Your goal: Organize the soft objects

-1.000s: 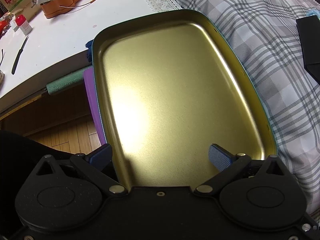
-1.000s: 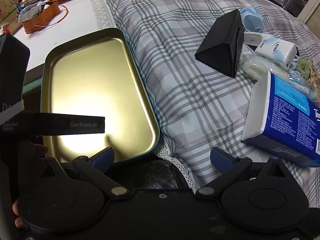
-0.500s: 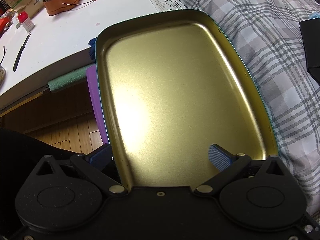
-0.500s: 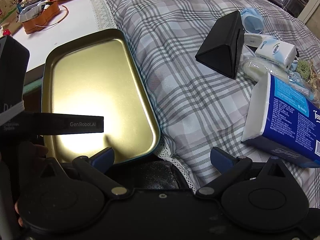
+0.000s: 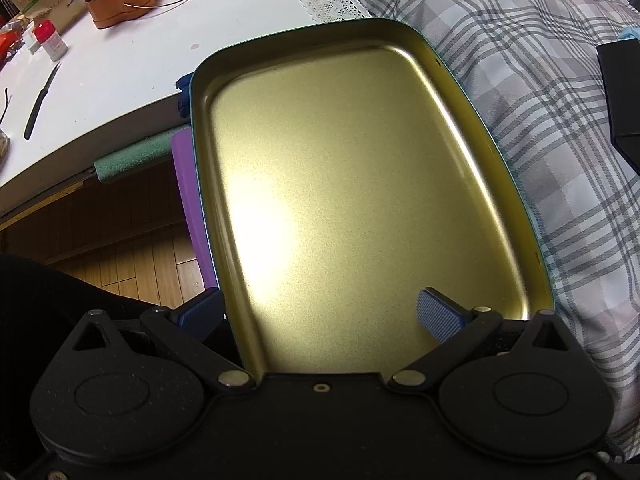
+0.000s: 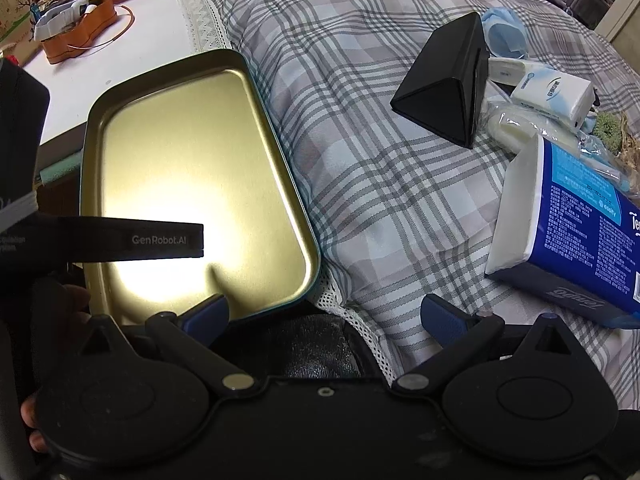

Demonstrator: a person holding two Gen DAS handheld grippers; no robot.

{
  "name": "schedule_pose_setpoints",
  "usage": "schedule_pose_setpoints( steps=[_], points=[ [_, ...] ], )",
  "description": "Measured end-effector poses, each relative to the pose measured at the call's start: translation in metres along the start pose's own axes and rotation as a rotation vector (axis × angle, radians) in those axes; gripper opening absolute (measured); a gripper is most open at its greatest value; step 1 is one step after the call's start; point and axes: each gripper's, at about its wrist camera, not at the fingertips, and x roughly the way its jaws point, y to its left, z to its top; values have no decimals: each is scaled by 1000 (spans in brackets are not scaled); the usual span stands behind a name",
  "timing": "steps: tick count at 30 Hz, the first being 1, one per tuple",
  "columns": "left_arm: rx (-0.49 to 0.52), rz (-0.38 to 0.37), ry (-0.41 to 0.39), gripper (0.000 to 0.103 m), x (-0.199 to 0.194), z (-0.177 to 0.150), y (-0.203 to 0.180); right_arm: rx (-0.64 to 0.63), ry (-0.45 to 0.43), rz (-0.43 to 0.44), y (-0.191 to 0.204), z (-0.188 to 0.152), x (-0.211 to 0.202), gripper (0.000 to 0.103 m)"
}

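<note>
Comparing with a second ago, I see my left gripper, spread and empty, has crept slightly along the bare gold tray, while my right gripper stays spread with the tissue pack waiting at two o'clock.

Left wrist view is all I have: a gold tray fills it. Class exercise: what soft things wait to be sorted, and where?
Observer: A blue tissue pack lies on the plaid blanket, right of the tray.
Operator: Anything else near it?
Observer: A small white tissue packet lies beyond it, beside a black triangular case.
Operator: Is the right gripper holding anything?
Observer: No, the right gripper is open and empty.
</note>
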Motion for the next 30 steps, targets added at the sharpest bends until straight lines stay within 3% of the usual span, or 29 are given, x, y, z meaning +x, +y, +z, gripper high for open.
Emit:
schedule_pose_setpoints(
  steps=[22, 30],
  points=[
    [7, 4, -25, 99, -8, -3, 3, -38, -25, -34, 13, -1, -15, 102],
    [24, -25, -100, 99, -22, -4, 3, -25, -79, -44, 5, -5, -29, 102]
  ],
)
